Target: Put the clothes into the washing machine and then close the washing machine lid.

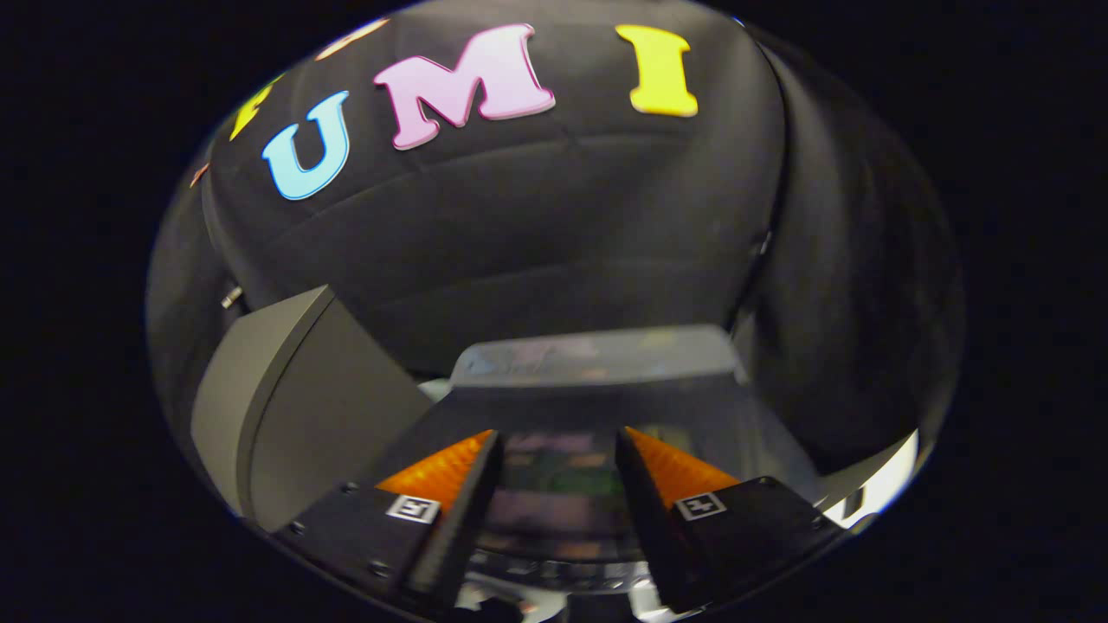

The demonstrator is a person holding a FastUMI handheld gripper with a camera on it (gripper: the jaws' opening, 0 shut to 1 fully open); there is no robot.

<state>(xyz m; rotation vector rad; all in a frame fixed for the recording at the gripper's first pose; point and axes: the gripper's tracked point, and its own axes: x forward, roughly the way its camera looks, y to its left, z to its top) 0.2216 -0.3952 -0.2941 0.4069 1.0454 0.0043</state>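
Note:
The washing machine lid point(597, 359) is a glossy dark panel with a pale translucent far edge, lying just ahead of my fingers and tilted. My gripper point(558, 459) is open, and through the gap between its fingers I see only the reflective lid surface. A shiny metal rim point(554, 573) of the washing machine shows low between the finger bases. No clothes are held between the fingers. Whether the fingertips point(485, 463) touch the lid I cannot tell.
A grey box-shaped block point(286, 415) stands close on the left of the lid, beside my left finger. The black cloth wall point(537, 225) hangs right behind the machine. A bright strip point(883, 484) shows low on the right.

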